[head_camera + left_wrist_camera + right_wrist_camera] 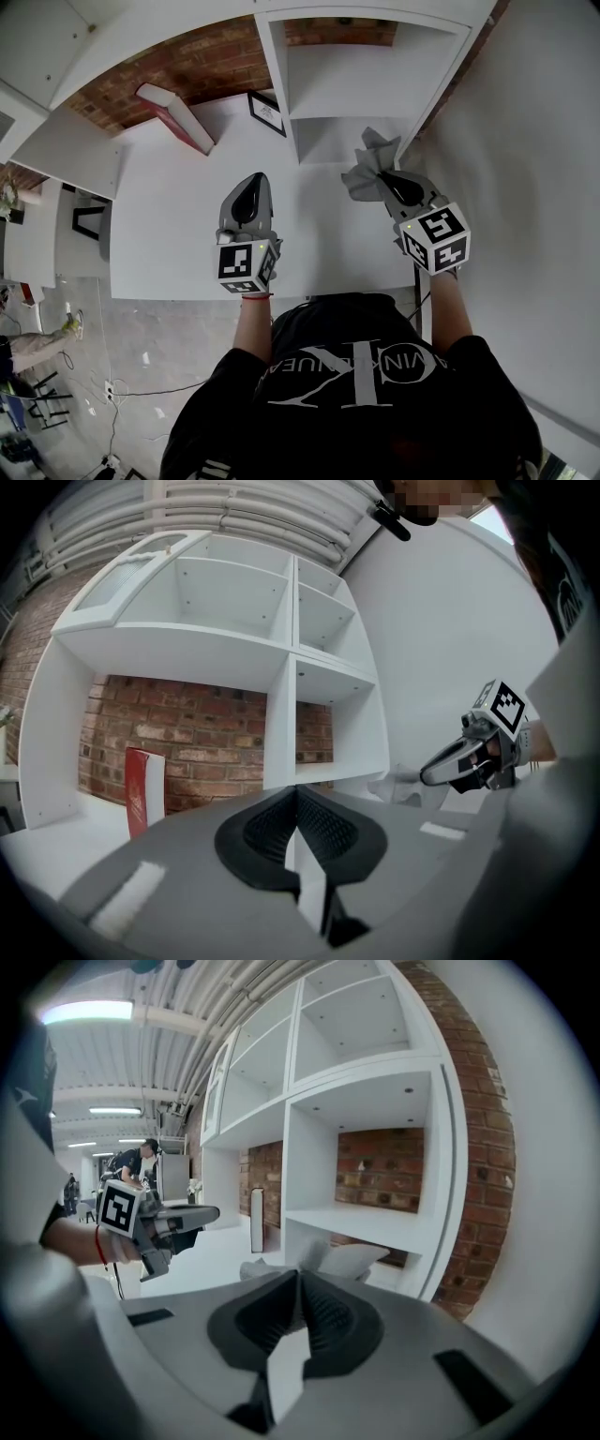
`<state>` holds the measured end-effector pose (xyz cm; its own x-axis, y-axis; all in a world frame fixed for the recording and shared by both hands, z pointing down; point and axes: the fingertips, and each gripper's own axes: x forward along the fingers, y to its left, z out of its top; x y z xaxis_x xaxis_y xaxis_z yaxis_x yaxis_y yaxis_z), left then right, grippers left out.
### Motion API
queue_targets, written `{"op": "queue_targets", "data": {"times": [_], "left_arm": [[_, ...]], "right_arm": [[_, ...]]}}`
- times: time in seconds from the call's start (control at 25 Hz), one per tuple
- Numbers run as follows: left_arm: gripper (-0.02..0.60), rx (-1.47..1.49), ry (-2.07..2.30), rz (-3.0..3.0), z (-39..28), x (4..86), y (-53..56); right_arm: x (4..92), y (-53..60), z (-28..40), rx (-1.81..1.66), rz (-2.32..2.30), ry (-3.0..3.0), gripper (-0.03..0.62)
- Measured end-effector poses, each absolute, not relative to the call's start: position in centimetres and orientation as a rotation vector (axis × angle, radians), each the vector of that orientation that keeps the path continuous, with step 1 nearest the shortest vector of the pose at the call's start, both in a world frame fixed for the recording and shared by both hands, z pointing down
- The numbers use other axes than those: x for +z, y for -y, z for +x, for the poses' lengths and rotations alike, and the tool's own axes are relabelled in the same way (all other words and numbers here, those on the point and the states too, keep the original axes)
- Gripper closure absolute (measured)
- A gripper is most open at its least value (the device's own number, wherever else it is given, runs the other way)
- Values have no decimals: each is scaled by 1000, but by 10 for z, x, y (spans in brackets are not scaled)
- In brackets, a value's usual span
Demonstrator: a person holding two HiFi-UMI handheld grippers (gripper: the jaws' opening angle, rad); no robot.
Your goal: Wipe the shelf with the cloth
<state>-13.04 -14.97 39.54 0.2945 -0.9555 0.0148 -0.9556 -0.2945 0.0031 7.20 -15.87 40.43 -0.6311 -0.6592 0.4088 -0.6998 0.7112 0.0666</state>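
Observation:
A crumpled grey cloth (368, 161) hangs just in front of the white shelf unit's (370, 94) lower right compartment. My right gripper (384, 175) is shut on it. In the right gripper view the cloth (339, 1260) bunches out past the closed jaws of the right gripper (300, 1275), close to the lower shelf board (375, 1225). My left gripper (251, 185) hovers over the white tabletop (169, 216), left of the shelf's divider. Its jaws meet with nothing between them in the left gripper view, where the left gripper (296, 793) points level. The right gripper (466, 759) and the cloth (398, 786) show at that view's right.
A red and white book (175, 116) leans against the brick wall at the back left. A small framed picture (267, 113) stands beside the shelf's divider. A white wall (525, 187) closes the right side. People stand far off in the room (131, 1162).

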Motion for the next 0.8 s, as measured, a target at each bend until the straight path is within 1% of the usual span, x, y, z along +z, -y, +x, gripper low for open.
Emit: {"op": "queue_targets", "data": {"times": [0.36,0.8], "left_arm": [[572,33,1850,2507,-130,402,145],[572,30,1831,2507,-127,406,140]], "right_arm": [[405,155,70,180,1082,2599,571],[403,148,63,132,1094,2632,571]]}}
